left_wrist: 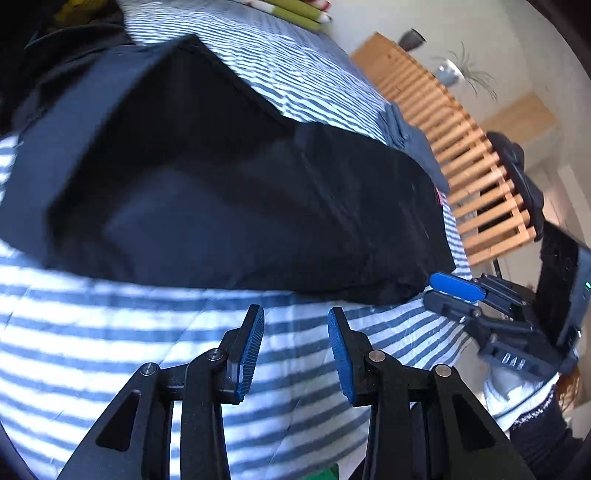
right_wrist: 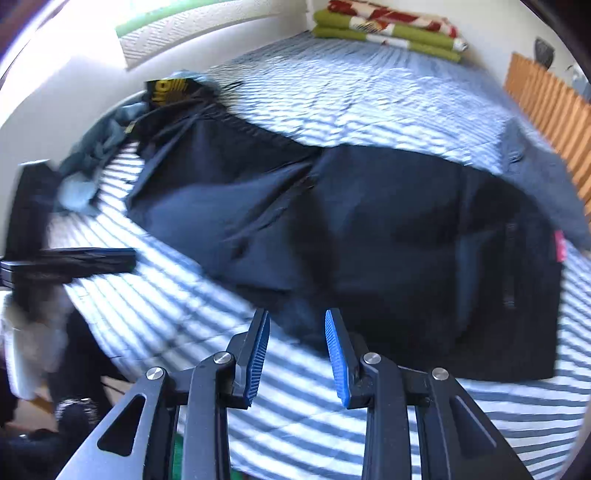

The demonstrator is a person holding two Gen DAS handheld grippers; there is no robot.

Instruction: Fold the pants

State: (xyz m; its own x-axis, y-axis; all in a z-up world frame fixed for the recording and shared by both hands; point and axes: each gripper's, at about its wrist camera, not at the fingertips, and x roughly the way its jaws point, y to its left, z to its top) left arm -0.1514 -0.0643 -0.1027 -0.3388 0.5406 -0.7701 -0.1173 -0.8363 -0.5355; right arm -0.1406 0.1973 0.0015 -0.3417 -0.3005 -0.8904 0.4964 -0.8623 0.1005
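Dark navy pants lie spread lengthwise on the blue-and-white striped bedspread. In the right wrist view the pants show a red tag at their right end. My left gripper is open just short of the pants' near edge, with nothing between its blue pads. My right gripper is also open and empty, its tips at the pants' near edge. From the left wrist view the right gripper sits at the pants' right corner. The left gripper appears blurred at the left.
A pile of bluish clothes and a black garment with yellow print lie at the pants' far left end. A blue-grey garment lies under the right end. Folded green blankets sit at the bed's far side. A wooden slatted frame stands beside the bed.
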